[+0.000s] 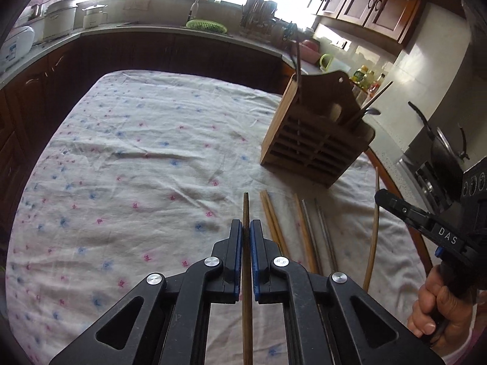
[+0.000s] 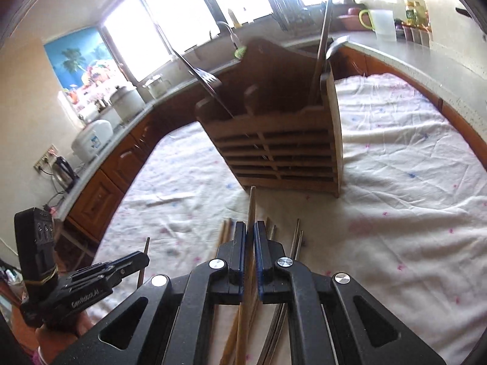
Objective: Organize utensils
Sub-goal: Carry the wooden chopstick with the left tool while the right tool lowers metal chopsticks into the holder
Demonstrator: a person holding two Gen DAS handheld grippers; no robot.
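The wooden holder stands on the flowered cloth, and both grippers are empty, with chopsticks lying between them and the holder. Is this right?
One point is wrong: the grippers are not empty. The left gripper is shut on a dark chopstick in the left wrist view, and the right gripper on a light chopstick. The wooden holder does stand on the cloth.

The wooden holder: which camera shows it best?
The right wrist view: the holder sits near the centre, facing the camera, with its slatted front, open top and the utensils inside all visible. The left wrist view shows it smaller, off to the right and turned at an angle.
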